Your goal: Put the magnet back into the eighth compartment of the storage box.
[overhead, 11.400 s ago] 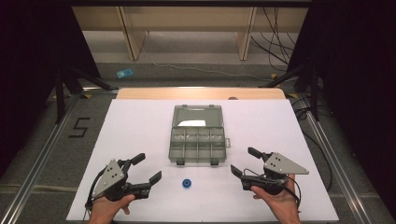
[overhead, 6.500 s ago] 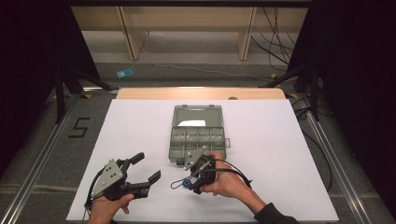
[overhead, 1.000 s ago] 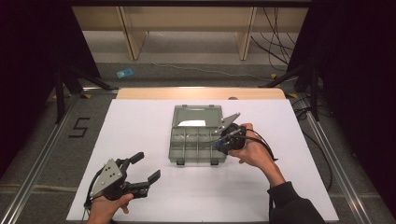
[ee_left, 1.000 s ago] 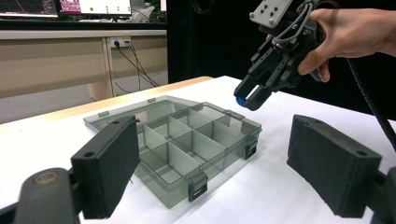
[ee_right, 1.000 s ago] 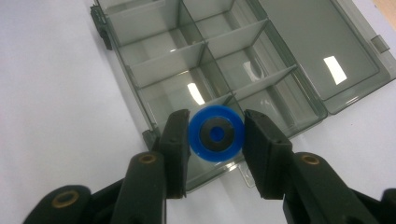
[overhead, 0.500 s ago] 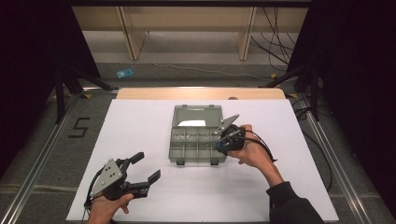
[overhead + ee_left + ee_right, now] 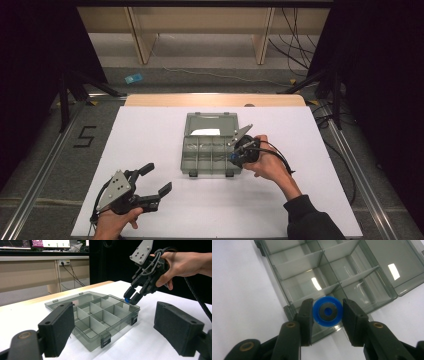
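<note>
A clear grey compartment box (image 7: 187,150) lies open mid-table, its lid flat behind it. My right gripper (image 7: 234,159) hovers at the box's front right corner, shut on a small blue ring (image 7: 327,311) with a dark centre. In the right gripper view the ring sits between the jaws of the right gripper (image 7: 327,308), above the corner compartment of the box (image 7: 377,267). The left gripper view shows the right gripper (image 7: 132,297) tilted down, with the blue ring (image 7: 127,300) just over the box (image 7: 100,326) rim. My left gripper (image 7: 156,179) rests open at the front left.
The white table sheet (image 7: 300,200) spreads all round the box. A wooden strip (image 7: 150,100) borders the far table edge. A cable (image 7: 280,157) trails from the right gripper over the person's hand.
The blue ring lay on the table in front of the box; my right gripper took it and carried it to the box's right front corner. The left gripper has stayed put.
</note>
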The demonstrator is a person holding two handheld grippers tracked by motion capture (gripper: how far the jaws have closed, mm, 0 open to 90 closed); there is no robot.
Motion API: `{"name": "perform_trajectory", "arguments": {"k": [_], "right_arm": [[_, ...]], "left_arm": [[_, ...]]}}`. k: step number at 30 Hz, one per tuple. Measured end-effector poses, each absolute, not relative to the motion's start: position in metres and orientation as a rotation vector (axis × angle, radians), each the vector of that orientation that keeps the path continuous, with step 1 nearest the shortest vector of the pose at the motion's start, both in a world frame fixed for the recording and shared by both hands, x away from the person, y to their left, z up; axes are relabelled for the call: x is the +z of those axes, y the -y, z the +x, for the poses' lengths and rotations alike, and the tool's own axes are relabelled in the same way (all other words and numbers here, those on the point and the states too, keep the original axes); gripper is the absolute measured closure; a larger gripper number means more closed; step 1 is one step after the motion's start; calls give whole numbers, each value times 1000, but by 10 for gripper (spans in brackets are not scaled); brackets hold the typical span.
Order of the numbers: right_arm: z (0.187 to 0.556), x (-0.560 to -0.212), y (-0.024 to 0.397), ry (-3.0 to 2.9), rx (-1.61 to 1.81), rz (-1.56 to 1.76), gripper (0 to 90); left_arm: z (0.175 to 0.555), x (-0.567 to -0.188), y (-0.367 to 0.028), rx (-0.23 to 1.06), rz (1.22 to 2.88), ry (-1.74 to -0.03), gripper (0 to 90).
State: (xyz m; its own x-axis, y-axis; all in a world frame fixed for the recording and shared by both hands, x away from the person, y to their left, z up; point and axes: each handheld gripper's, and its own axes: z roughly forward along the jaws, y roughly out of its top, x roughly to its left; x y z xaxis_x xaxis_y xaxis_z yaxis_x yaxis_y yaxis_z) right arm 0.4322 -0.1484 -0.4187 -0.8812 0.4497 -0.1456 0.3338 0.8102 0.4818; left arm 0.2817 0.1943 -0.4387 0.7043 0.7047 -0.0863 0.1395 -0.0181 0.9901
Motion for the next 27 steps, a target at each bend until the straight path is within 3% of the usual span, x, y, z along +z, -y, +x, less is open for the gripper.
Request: {"name": "perform_trajectory", "arguments": {"k": [18,27], "right_arm": [[435,-428,145,-2756,614,617,616],[436,-426,144,-2743,615,641,517]], "left_arm": [[282,-439,-194,516,1553,-713,164],[282,-439,-194,516,1553,-715,164]]}}
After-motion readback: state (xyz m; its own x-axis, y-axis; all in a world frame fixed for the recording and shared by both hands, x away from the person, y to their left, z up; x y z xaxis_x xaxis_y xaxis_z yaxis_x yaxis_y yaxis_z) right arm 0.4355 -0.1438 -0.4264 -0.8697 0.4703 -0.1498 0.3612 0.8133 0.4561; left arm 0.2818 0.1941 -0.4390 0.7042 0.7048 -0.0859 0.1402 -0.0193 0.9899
